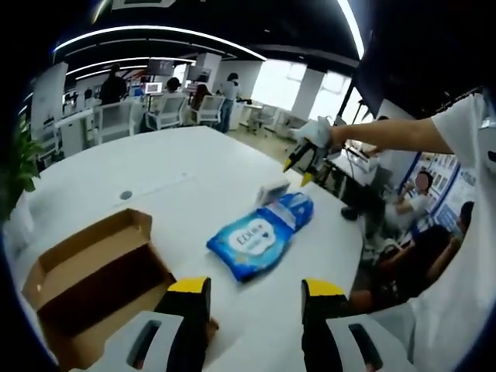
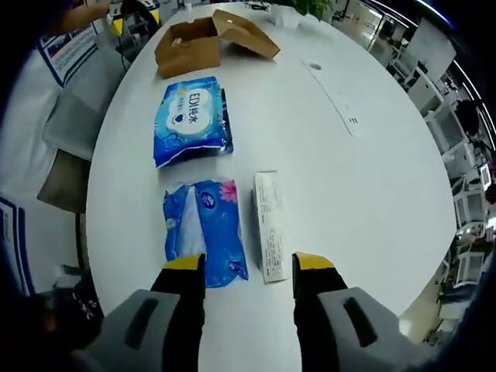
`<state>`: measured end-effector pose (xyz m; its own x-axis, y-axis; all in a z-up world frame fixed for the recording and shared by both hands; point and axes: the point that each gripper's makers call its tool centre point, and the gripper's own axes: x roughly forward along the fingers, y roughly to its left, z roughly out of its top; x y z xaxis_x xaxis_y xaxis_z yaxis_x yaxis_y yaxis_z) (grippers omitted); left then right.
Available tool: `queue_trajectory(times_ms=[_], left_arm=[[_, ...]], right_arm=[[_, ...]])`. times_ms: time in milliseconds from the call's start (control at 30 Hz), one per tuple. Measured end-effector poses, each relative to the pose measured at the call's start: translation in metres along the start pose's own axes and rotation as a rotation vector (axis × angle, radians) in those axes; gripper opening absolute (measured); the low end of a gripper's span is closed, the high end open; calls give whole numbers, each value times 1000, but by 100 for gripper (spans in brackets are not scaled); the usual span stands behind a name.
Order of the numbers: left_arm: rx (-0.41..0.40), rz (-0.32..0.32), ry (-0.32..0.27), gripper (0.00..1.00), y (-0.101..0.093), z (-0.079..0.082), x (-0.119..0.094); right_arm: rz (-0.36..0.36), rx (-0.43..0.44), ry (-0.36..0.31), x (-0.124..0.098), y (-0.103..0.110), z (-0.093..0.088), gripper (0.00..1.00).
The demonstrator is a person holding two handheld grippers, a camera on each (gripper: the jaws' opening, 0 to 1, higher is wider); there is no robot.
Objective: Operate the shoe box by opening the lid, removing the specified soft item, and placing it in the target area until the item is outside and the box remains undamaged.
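- Open-plan office: a white table [image 2: 372,178] carries an open shoe box [image 2: 194,43] near its far edge.
- Wet-wipes pack [image 2: 190,116] looks soft, light, slippery; pinch its edge.
- Both left gripper [image 1: 256,291] and right gripper [image 2: 249,267] are spread, empty.

Open brown shoe box [image 1: 93,275] on the table; blue wipes pack [image 1: 250,246] lies beside it.

This is an open-plan office; the left gripper view shows long curved strip lights [image 1: 155,31] on a dark ceiling, bright windows [image 1: 298,87] at the far end, and rows of white desks with white chairs [image 1: 167,111] where people [image 1: 113,84] sit or stand by monitors; a large rounded white surface [image 1: 178,178] fills the foreground; a green plant [image 1: 19,167] stands at its edge; the right gripper view shows more desks and chairs [image 2: 449,124] beyond the surface, and posters [image 2: 66,50] on a wall.
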<state>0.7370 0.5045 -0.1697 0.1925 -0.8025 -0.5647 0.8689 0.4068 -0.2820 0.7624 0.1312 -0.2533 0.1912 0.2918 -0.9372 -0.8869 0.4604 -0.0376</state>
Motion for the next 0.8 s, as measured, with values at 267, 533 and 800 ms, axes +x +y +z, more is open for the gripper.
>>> queue_trajectory(times_ms=[267, 533, 800], left_arm=[[27, 3, -22, 48, -14, -2, -20], [51, -13, -74, 49, 21, -4, -67], [79, 0, -92, 49, 47, -7, -106]], right_arm=[[-21, 24, 8, -22, 30, 25, 52], [-62, 32, -35, -48, 64, 69, 55], [-93, 18, -83, -58, 96, 125, 53]])
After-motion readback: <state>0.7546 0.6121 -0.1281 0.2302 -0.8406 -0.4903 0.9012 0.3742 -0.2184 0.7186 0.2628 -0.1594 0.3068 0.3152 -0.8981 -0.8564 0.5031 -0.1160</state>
